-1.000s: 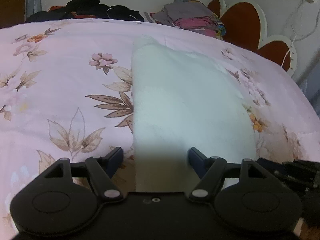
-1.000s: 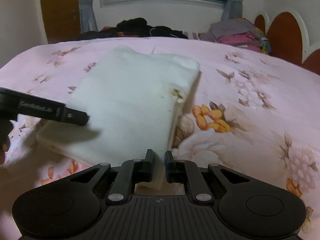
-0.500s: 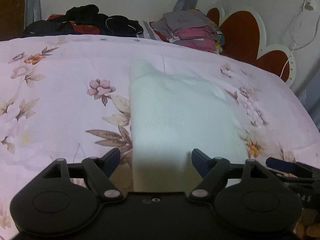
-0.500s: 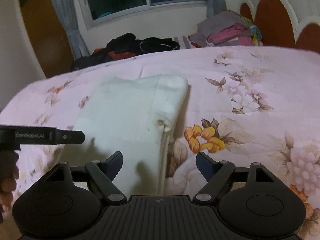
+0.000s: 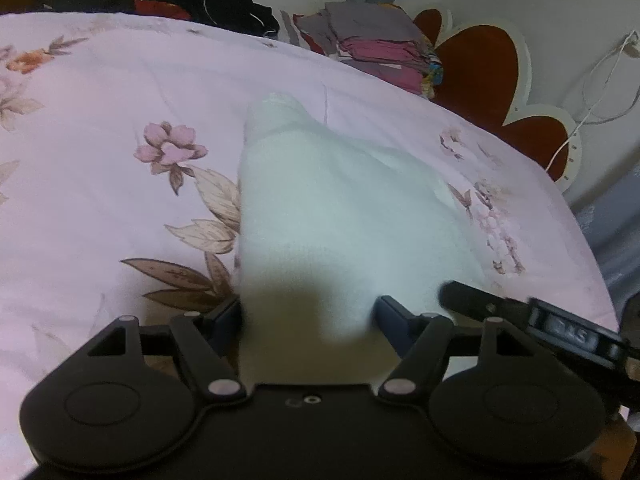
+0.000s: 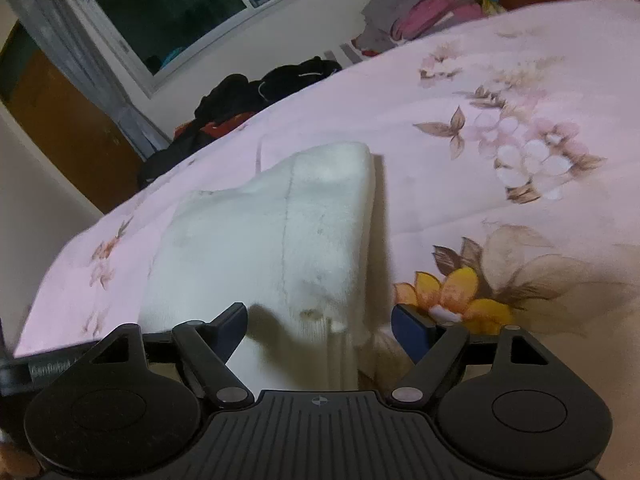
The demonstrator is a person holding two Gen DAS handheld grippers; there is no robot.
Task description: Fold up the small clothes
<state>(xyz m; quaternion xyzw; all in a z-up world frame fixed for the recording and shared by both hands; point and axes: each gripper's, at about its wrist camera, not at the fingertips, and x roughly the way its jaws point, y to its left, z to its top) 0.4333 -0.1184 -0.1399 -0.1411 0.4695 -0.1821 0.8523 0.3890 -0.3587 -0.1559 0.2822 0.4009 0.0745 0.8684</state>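
Left wrist view: the white garment (image 5: 340,216) is straddled at six o'clock by the left gripper (image 5: 308,316), jaws wide, closing, nothing gripped. The right gripper (image 6: 320,322) is likewise released, closing.

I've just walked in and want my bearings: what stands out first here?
A folded white fleecy garment lies in the middle of the pink floral bedspread. The black left gripper and right gripper are at its near edge, jaws apart. Behind, a stack of folded grey and pink clothes sits by the headboard.
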